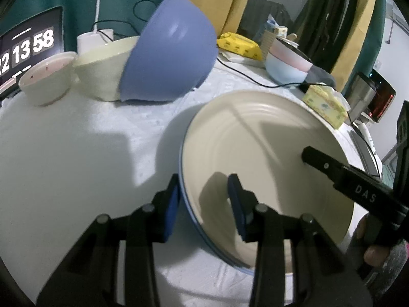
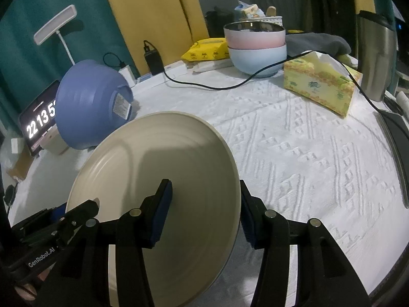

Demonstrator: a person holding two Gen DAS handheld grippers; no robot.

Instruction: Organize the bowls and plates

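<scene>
A large cream plate (image 1: 255,148) (image 2: 153,158) with a blue line under its rim is tilted above the white tablecloth. My left gripper (image 1: 204,202) is shut on its left rim, one blue pad outside and one on the inner face. At the opposite rim my right gripper (image 2: 205,209) is shut the same way. Each gripper shows in the other's view: the right gripper's finger (image 1: 314,156) and the left gripper's finger (image 2: 84,208). An upturned blue bowl (image 1: 168,58) (image 2: 89,102) leans on a cream bowl (image 1: 102,71), with a small white dotted bowl (image 1: 46,81) beside it.
A pink bowl stacked in a light-blue bowl (image 1: 288,64) (image 2: 257,48) stands at the back. A yellow tissue box (image 2: 319,84), a black cable (image 2: 204,85), a steel flask (image 2: 375,51) and a clock display (image 2: 38,120) ring the table.
</scene>
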